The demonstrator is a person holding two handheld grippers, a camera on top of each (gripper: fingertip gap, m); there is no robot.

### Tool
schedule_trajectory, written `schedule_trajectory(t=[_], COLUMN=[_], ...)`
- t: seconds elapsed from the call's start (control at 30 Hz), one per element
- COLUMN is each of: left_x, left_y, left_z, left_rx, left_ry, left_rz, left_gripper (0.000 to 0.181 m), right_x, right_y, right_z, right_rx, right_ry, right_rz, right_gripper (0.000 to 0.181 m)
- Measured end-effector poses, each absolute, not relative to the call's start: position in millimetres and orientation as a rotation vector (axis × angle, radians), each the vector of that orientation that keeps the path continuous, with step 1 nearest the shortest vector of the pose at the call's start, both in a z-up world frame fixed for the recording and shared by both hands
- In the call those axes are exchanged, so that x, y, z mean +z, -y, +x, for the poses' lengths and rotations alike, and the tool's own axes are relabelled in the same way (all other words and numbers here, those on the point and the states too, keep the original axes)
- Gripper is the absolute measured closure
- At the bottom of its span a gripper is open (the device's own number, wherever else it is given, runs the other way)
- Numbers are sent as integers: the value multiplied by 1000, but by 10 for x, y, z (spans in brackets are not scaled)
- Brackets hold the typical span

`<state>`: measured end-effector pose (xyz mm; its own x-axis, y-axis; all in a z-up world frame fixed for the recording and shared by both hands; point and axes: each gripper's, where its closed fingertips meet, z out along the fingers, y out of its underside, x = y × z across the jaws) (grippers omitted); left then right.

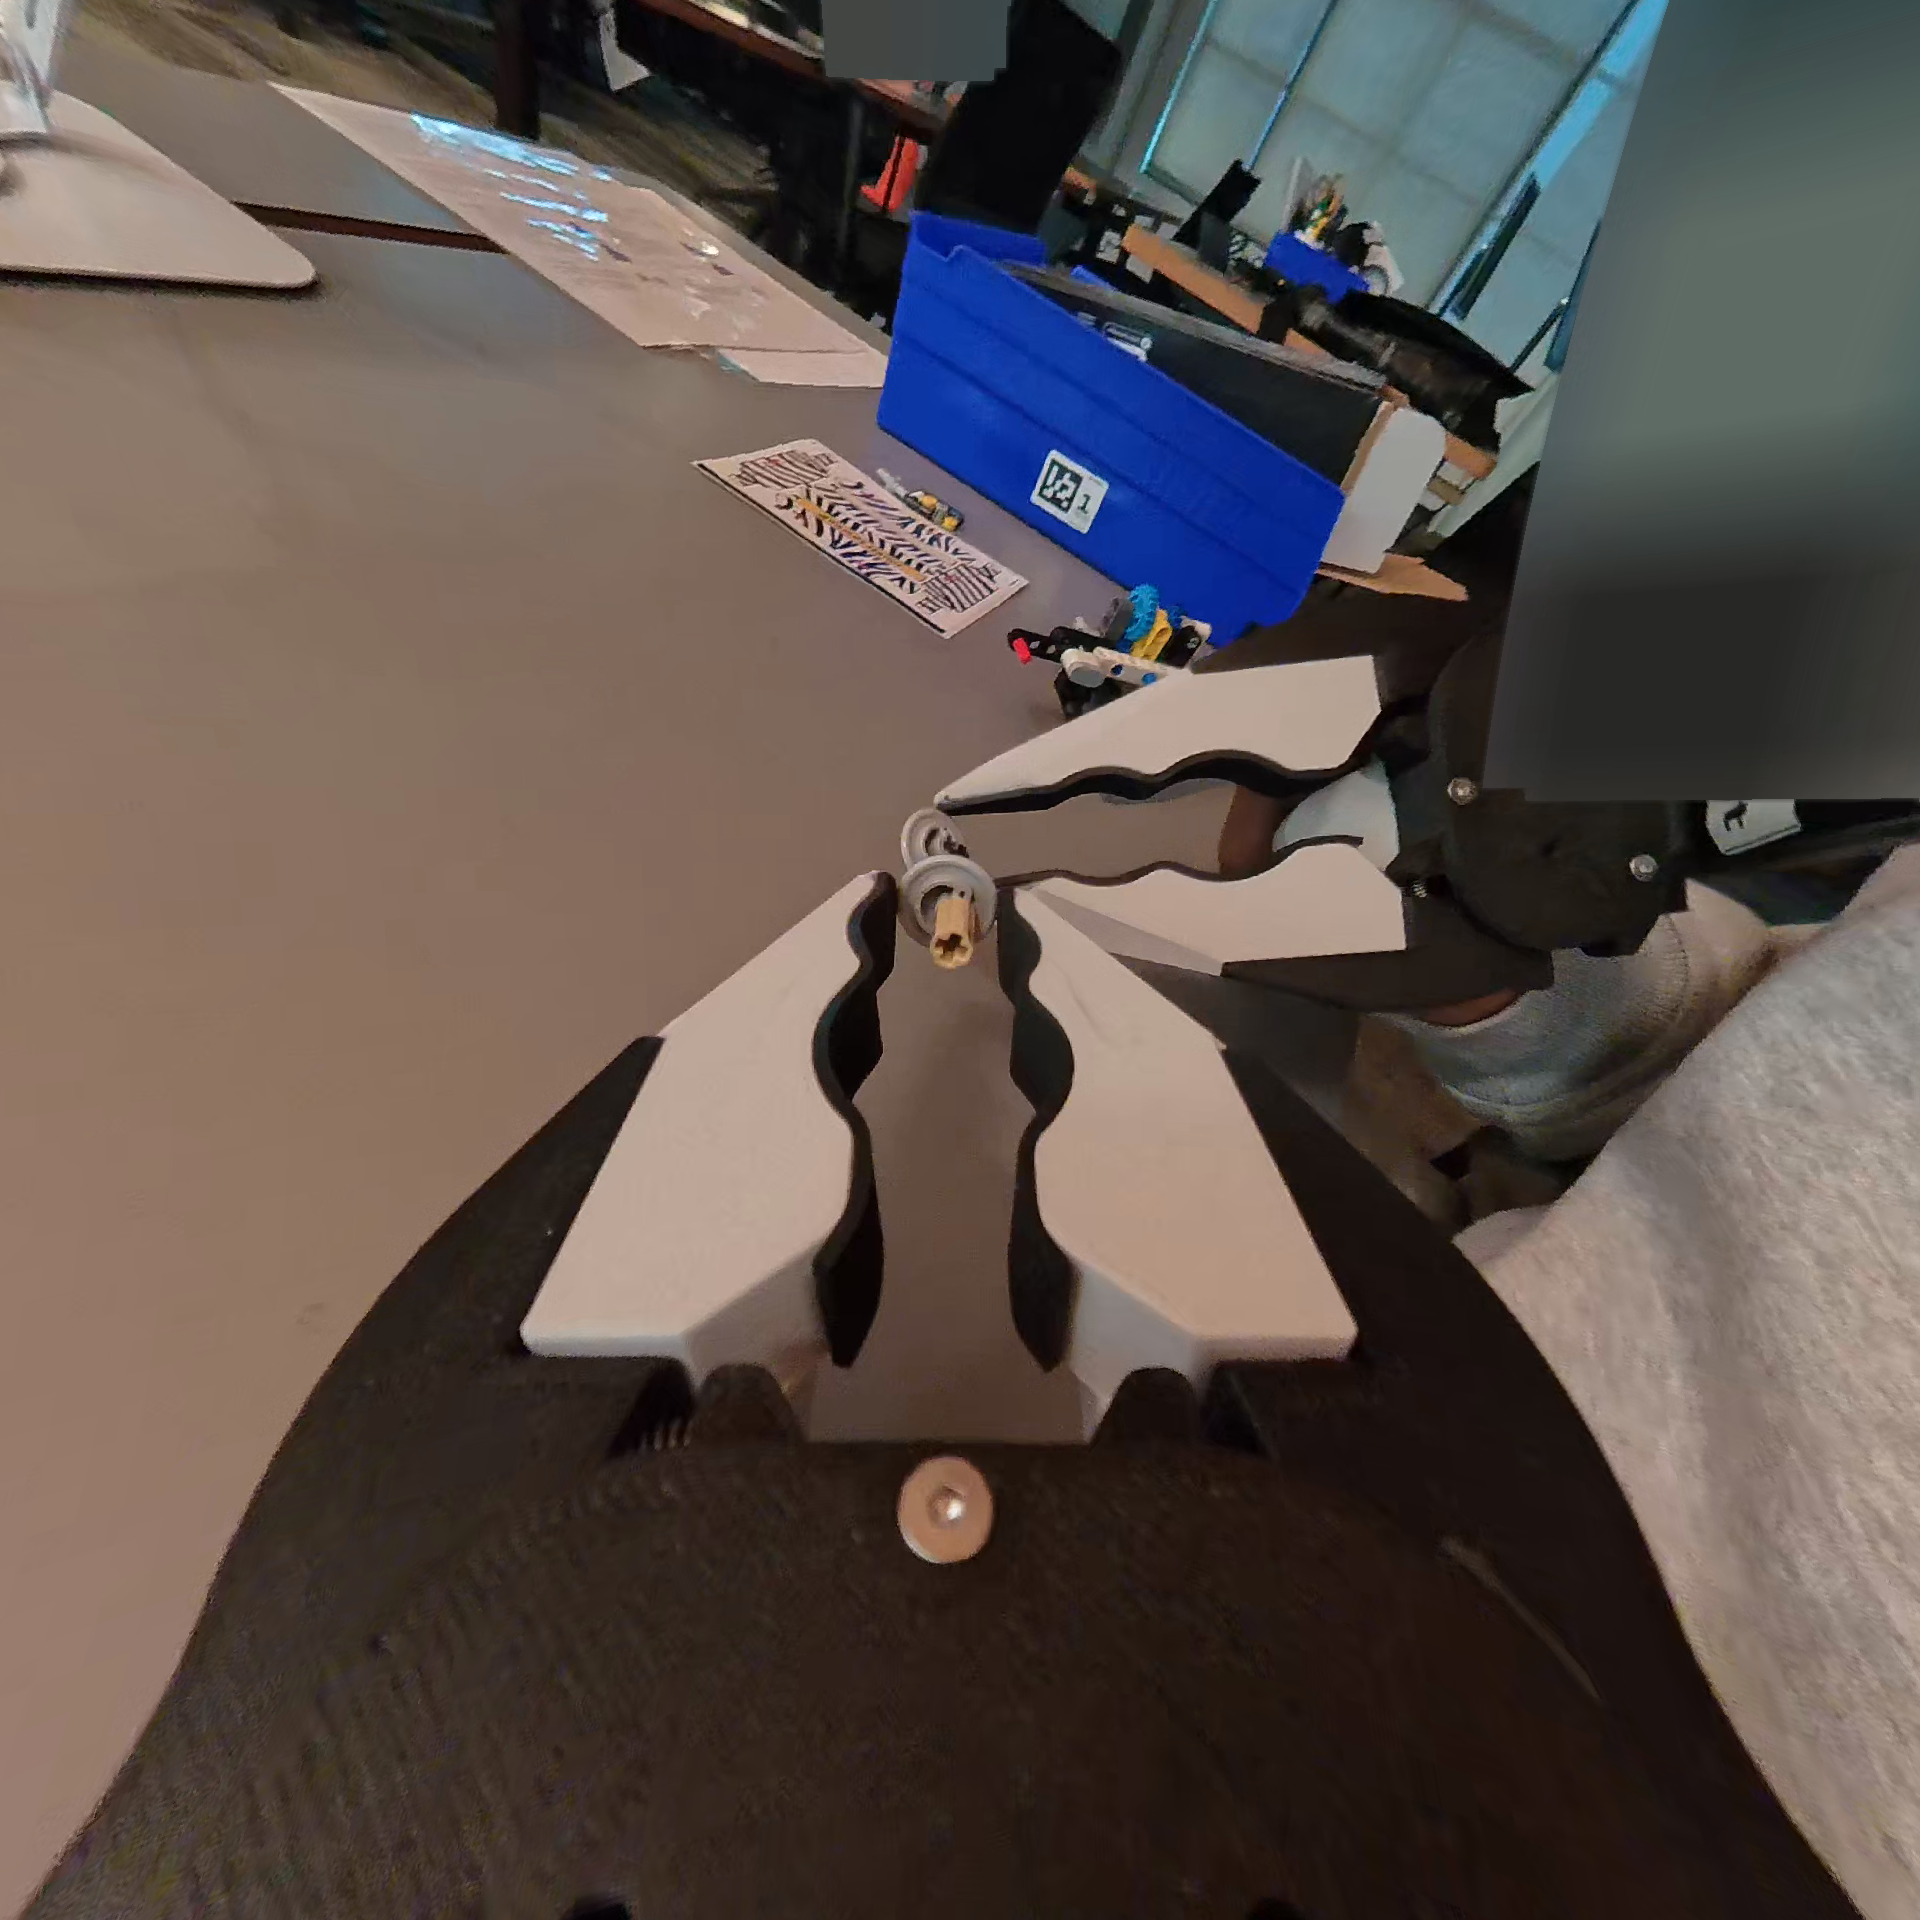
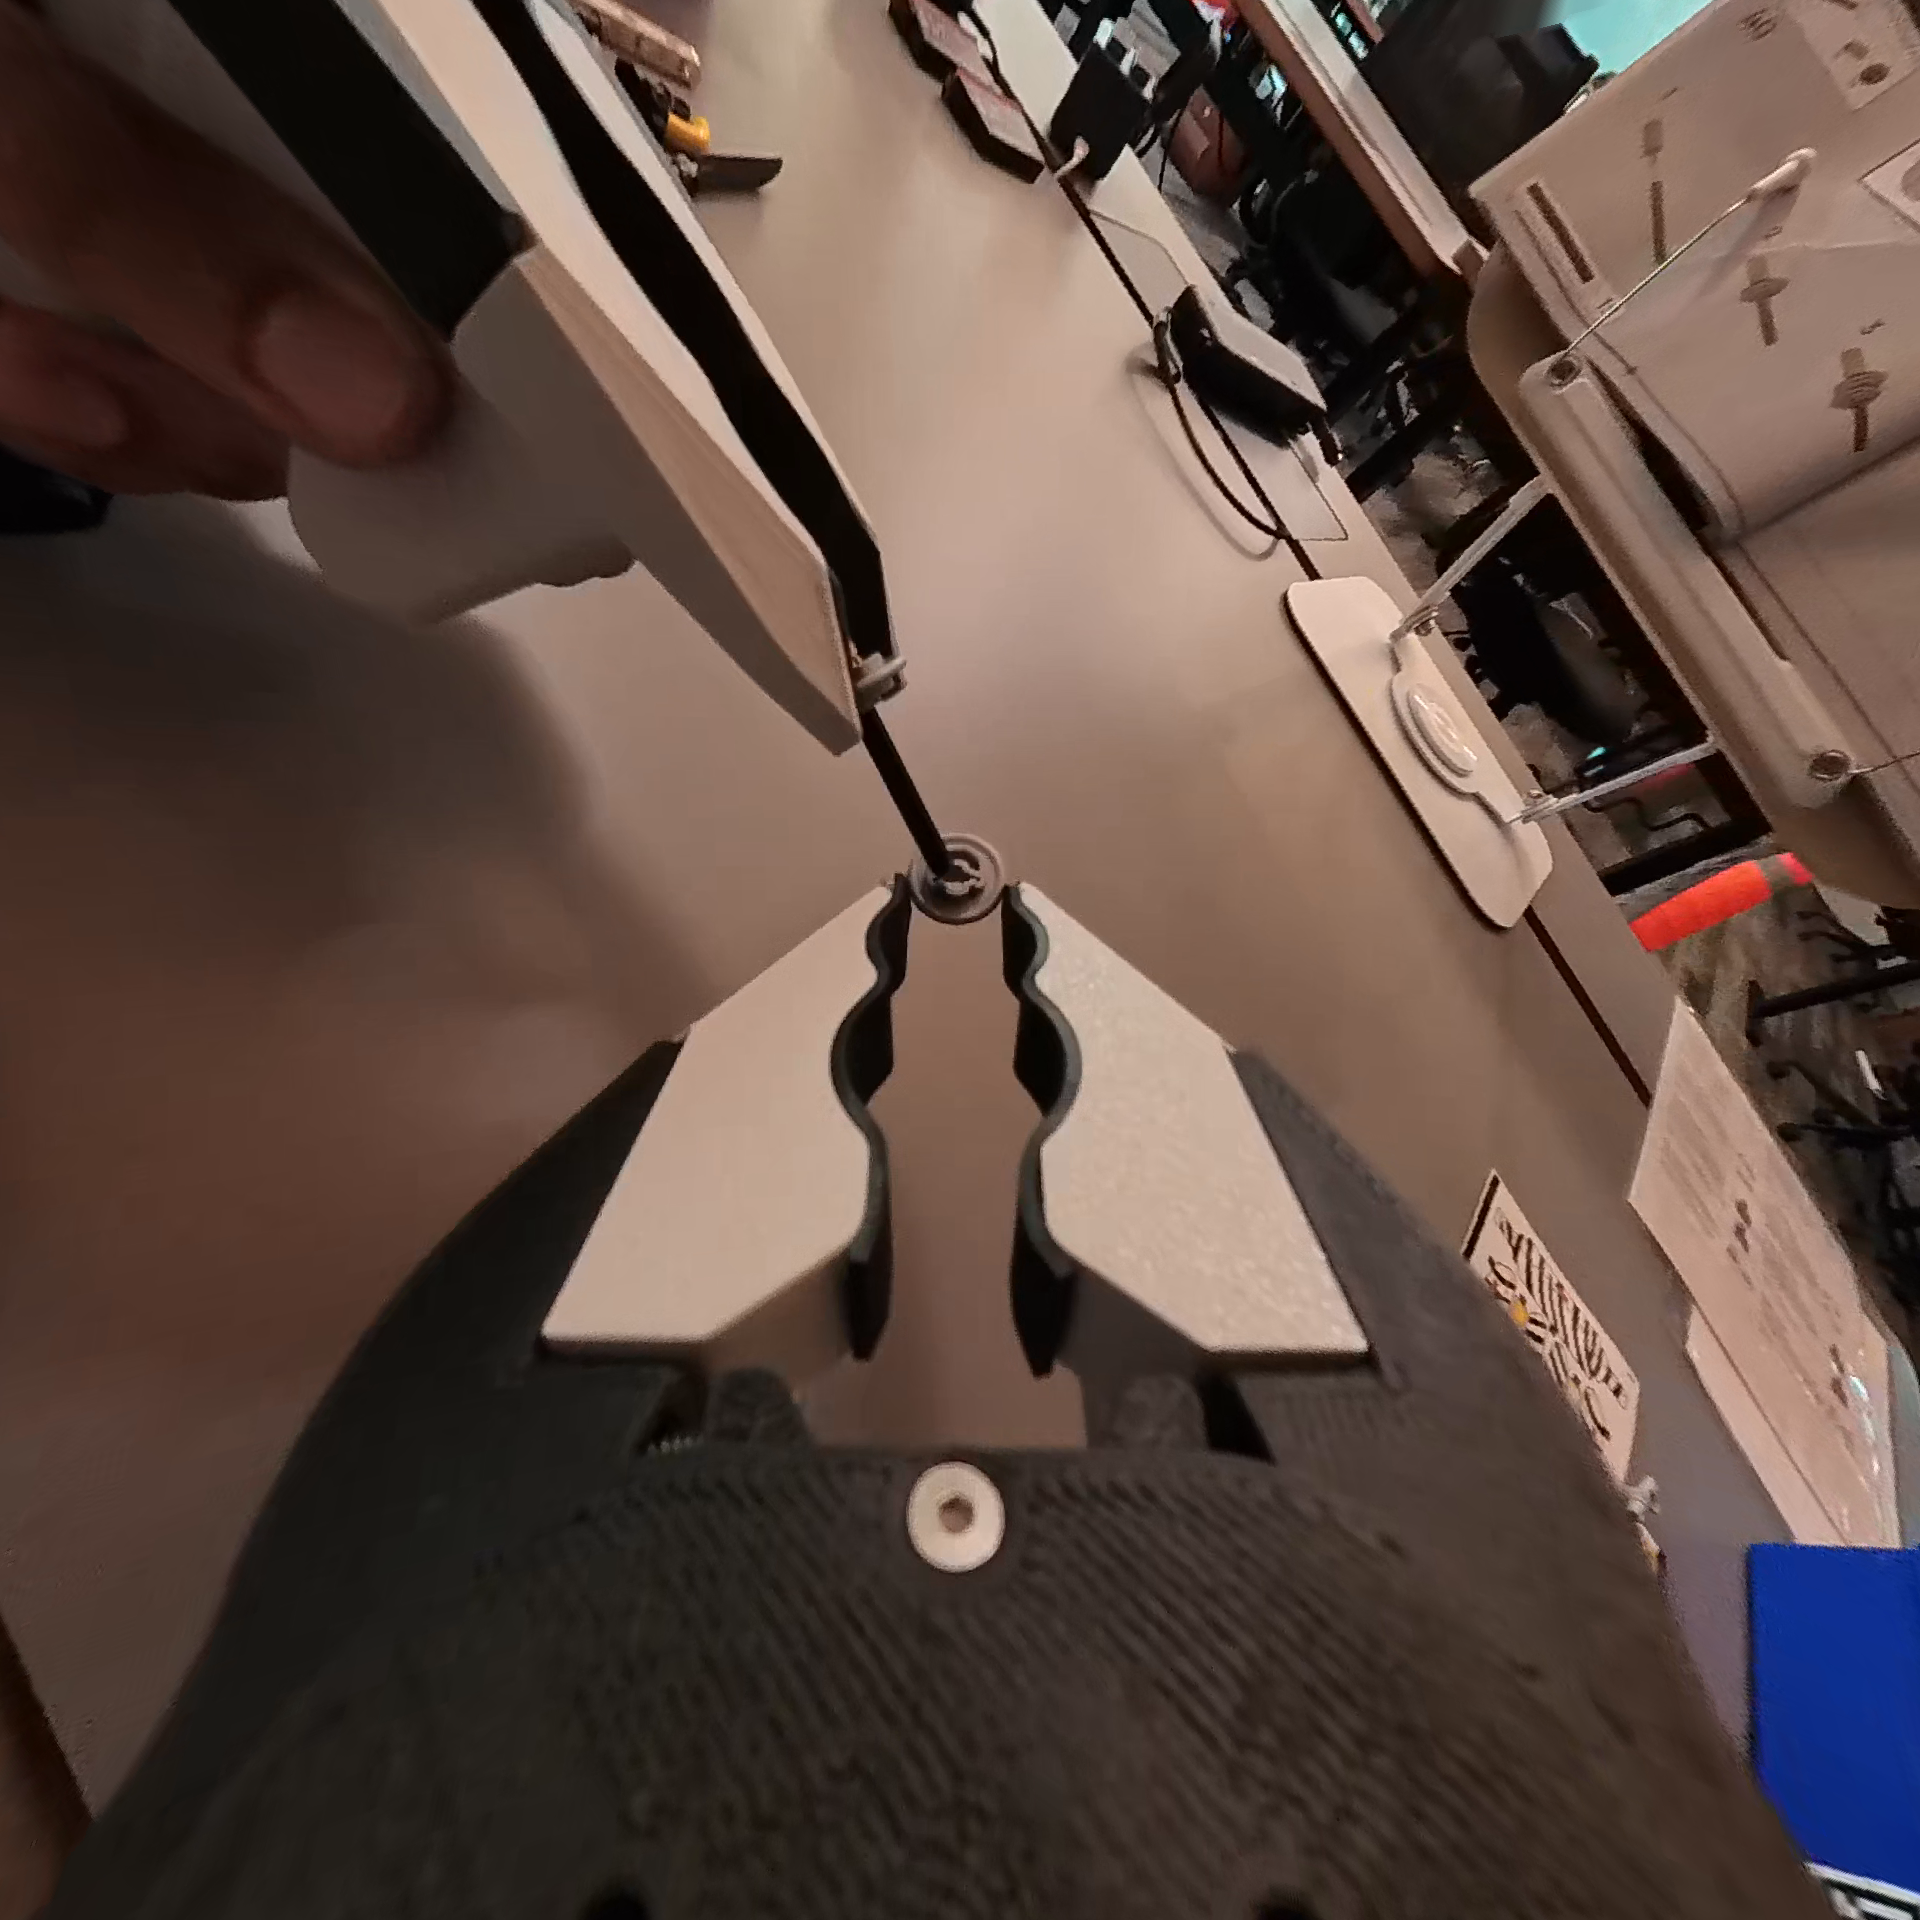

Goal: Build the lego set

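Observation:
My left gripper [image 1: 950, 902] is shut on a small grey disc with a tan axle sleeve [image 1: 948, 925], held above the grey table [image 1: 416, 727]. My right gripper [image 1: 968, 844] comes in from the right, its tips against a second grey disc [image 1: 928, 831] just behind the first. In the right wrist view my right gripper [image 2: 954, 896] is shut on that grey disc [image 2: 956, 883]. A thin black axle [image 2: 902, 784] runs from it up to the left gripper [image 2: 871, 675], which pinches a grey piece [image 2: 878, 670] at the axle's other end.
A part-built Lego assembly [image 1: 1117, 649], a striped sticker sheet [image 1: 862, 535] and a blue bin [image 1: 1101, 457] lie beyond the grippers. Instruction sheets [image 1: 623, 239] and a white stand base [image 1: 135, 208] lie farther off. A grey sleeve [image 1: 1714, 1351] is at the right. A hand [image 2: 208, 343] grips the left tool.

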<state>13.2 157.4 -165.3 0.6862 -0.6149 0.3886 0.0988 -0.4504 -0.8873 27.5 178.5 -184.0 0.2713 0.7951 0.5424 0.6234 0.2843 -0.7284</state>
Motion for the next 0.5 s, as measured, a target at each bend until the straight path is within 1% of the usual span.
schedule_trajectory(t=[0.3,0.5], left_x=[-1794,-1828], left_y=[-1605,-1634], left_z=[117,55], left_rx=[-830,-845], left_ry=[-376,-328], left_rz=[-1953,-1980], left_gripper=[166,166], right_x=[-2049,-2270], right_y=[-1769,-1694], right_z=[249,241], right_rx=[79,174], right_ry=[1515,1540], right_rz=[-1447,-1633], right_gripper=[164,164])
